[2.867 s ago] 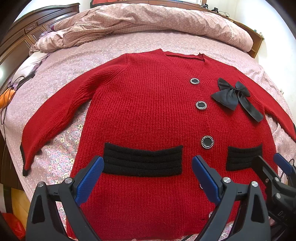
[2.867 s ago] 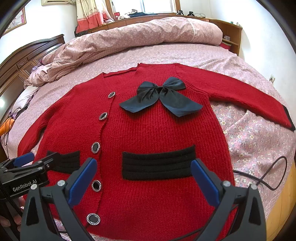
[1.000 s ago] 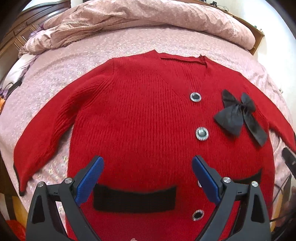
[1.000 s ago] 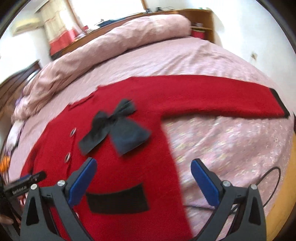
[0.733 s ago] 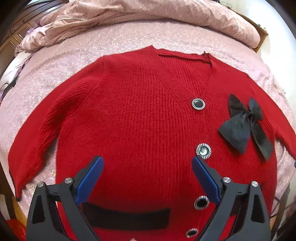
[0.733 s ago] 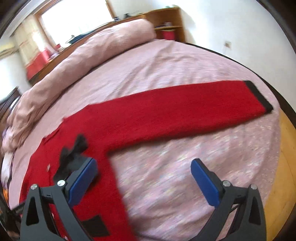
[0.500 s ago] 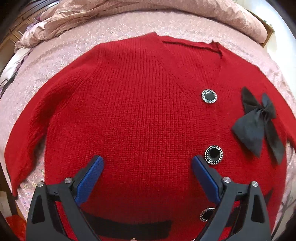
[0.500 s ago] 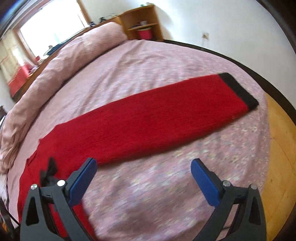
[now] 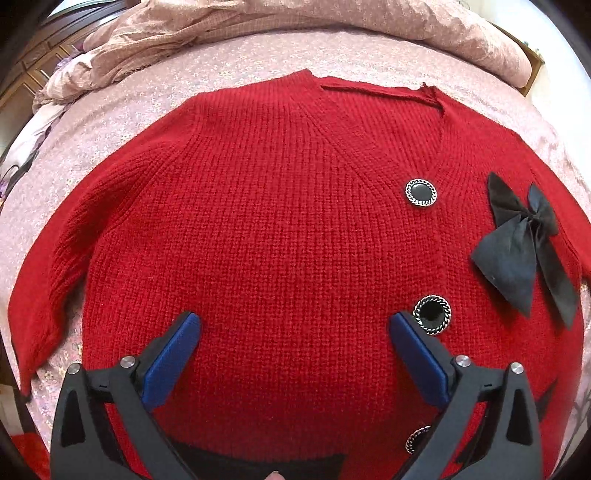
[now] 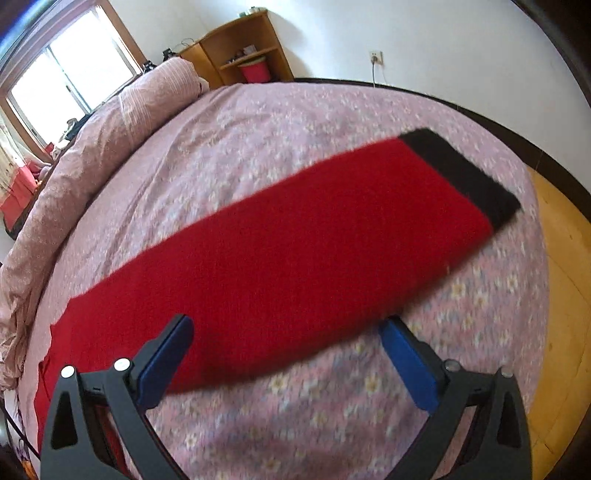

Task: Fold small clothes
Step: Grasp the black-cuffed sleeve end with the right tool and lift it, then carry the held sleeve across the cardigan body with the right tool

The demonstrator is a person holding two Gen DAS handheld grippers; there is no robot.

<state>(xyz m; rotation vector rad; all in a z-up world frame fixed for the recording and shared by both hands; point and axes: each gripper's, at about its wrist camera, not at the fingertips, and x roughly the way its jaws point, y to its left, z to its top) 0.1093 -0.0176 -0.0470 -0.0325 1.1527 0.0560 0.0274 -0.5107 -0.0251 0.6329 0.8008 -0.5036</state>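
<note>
A red knitted cardigan (image 9: 280,229) lies flat, front up, on the pink flowered bed (image 9: 110,122). It has black round buttons (image 9: 421,192) and a black bow (image 9: 517,243) at the right. My left gripper (image 9: 293,325) hovers close over the chest, its jaws opening wide with only flat knit below them, nothing pinched. In the right wrist view the cardigan's sleeve (image 10: 295,243) stretches out across the bed, ending in a black cuff (image 10: 461,173). My right gripper (image 10: 284,328) stands open over the sleeve's lower edge, nothing between its blue pads.
A bunched pink duvet (image 9: 258,22) lies along the far side of the bed (image 10: 258,129). Dark wooden headboard (image 9: 33,74) at the left. A wooden shelf unit (image 10: 240,48), a window and a wall socket stand beyond; wooden floor (image 10: 565,295) past the bed's right edge.
My left gripper has come lower and closer over the cardigan's chest. My right gripper has swung right, off the body and bow, and now faces the outstretched sleeve and cuff.
</note>
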